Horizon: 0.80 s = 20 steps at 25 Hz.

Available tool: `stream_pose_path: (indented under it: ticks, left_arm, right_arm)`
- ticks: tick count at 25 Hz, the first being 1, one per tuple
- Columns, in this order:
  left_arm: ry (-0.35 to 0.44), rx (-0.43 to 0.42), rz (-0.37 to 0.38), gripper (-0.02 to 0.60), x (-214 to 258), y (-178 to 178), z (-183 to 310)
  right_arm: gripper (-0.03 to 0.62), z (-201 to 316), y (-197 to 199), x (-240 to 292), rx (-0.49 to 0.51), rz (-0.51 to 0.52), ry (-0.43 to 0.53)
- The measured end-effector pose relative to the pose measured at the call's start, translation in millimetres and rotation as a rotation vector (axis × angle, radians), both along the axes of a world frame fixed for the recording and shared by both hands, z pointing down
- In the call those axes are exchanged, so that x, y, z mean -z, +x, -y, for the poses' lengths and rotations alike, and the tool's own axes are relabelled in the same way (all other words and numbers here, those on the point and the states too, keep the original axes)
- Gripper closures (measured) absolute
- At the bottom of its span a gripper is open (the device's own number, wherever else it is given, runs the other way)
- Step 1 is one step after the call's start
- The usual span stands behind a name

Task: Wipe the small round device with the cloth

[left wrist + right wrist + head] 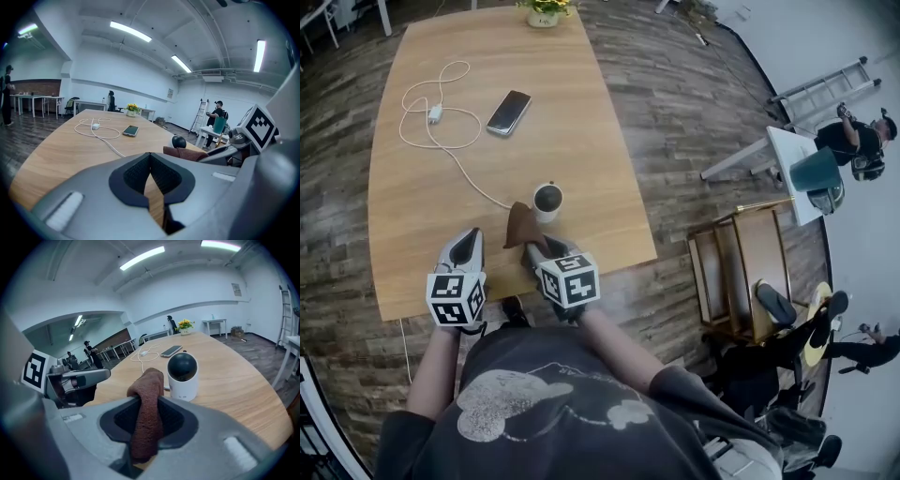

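The small round device (pixel 547 201), white with a black dome, stands on the wooden table (pixel 412 216) near its front edge. In the right gripper view the device (pixel 183 376) is just ahead and slightly right of the jaws. My right gripper (pixel 149 401) is shut on a brown cloth (pixel 147 413), which sticks up out of the jaws. From the head view the cloth (pixel 522 225) hangs just left of the device, close to it. My left gripper (pixel 467 246) is to the left over bare table, and its jaws (pixel 150 157) are shut with nothing in them.
A phone (pixel 508 112) and a white charger cable (pixel 441 117) lie further back on the table, with a flower pot (pixel 544 13) at the far end. A wooden rack (pixel 750 272), a ladder (pixel 825 89) and people are off to the right.
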<state>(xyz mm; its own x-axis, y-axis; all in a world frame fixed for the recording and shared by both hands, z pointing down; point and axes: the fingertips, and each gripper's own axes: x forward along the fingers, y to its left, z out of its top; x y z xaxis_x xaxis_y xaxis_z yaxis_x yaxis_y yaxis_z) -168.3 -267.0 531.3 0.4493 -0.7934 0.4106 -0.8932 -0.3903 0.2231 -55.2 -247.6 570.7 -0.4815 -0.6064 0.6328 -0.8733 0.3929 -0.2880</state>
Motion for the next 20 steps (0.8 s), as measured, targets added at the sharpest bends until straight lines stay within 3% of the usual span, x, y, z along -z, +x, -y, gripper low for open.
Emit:
stream_pose_path:
  ticks: [11,20]
  left_arm:
    - [0.027,-0.017,0.010,0.561,11.6,88.2,-97.2]
    - [0.064,0.027,0.023,0.561,24.7,151.9,-208.9]
  right_arm:
    - [0.516,-91.6,93.5,37.3,-0.006,0.042,0.100]
    - [0.516,-191.6,166.4,41.7,0.033,0.072,0.145]
